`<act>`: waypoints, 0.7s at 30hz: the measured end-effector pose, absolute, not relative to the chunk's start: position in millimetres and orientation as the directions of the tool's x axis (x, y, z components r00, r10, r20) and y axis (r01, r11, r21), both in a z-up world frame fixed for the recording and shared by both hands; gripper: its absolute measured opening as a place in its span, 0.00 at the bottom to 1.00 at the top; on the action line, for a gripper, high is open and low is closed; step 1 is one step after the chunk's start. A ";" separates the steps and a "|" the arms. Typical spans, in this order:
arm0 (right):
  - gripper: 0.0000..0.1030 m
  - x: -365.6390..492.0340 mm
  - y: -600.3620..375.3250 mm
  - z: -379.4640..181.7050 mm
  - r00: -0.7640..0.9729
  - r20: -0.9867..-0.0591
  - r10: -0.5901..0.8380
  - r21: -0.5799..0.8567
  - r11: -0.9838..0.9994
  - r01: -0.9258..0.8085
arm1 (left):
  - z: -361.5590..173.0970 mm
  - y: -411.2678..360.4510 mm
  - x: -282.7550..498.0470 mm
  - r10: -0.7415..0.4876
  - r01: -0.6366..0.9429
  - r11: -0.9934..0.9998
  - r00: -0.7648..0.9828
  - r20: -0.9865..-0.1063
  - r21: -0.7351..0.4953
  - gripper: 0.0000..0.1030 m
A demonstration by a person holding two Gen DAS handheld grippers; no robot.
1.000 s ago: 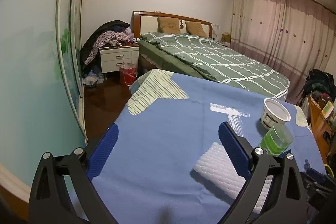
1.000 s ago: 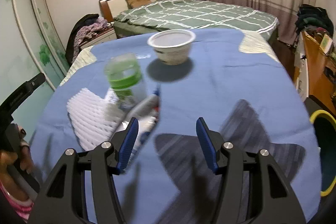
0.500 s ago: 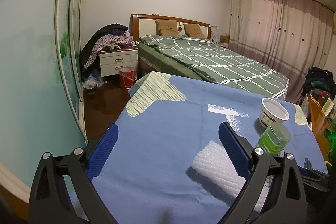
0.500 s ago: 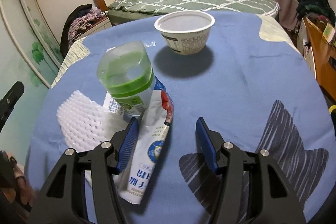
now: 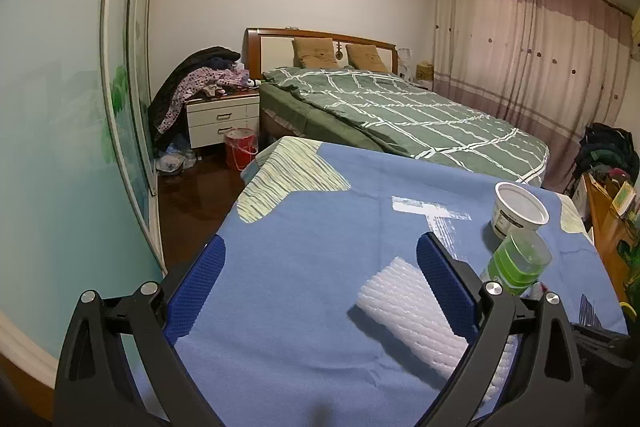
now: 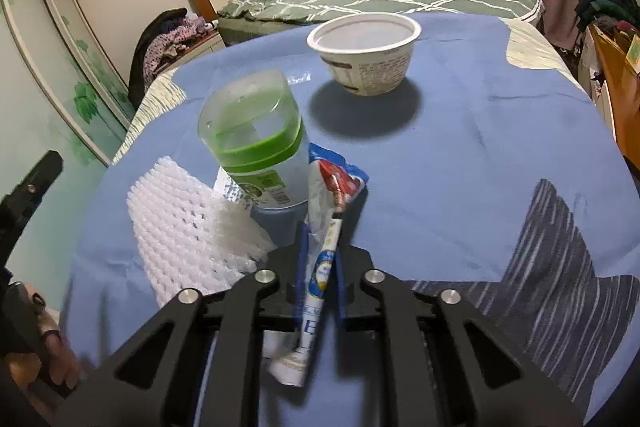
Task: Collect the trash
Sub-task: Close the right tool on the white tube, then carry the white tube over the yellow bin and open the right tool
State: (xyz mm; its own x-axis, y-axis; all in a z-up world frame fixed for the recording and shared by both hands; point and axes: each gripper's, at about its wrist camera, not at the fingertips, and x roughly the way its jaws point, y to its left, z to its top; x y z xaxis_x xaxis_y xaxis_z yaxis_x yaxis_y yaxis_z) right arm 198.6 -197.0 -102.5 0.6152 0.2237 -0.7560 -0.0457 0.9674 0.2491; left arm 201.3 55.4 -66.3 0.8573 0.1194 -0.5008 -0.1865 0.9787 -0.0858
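change vs earlier: right gripper jaws were wide apart with nothing between them, have just been closing, now pinch the wrapper; camera has come closer to the trash pile. Left view almost the same.
right gripper: clamped on a white-and-blue plastic wrapper, blue pads pressing both sides of it; wrapper's far end fans out beside the jar, near end hangs below the pads.
left gripper: jaws wide apart, nothing between them, hovering over the blue cloth; right finger overlaps the foam net in view, contact cannot tell.
green-lidded jar: 1, clear plastic, upright on worktop, just beside wrapper, touching foam net edge; also in left view.
foam net: 1, white mesh sleeve, flat on worktop left of the jar.
paper cup: 1, white, upright, open, past the jar, apart from it.
worktop: blue cloth with striped patches.
background: bed with green check cover, 2 pillows, red bucket on floor.
person: hand at lower left of right view.
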 end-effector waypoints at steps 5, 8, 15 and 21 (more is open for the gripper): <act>0.09 183.1 -222.9 -94.3 0.648 -0.735 0.199 0.243 0.970 -0.023 | -65.9 54.0 200.6 0.117 -0.181 0.980 0.857 -0.501 -0.081 0.92; 0.09 170.7 -243.6 -90.1 0.669 -0.725 0.165 0.227 0.974 0.007 | -66.9 52.9 201.5 0.116 -0.178 0.981 0.857 -0.503 -0.076 0.92; 0.09 134.7 -314.9 -77.5 0.725 -0.689 0.017 0.182 0.972 0.150 | -68.5 46.4 202.3 0.118 -0.168 0.984 0.854 -0.506 -0.055 0.92; 0.09 107.6 -392.0 -70.6 0.739 -0.661 -0.134 0.178 0.928 0.328 | -71.0 38.9 204.2 0.114 -0.152 0.988 0.852 -0.511 -0.032 0.92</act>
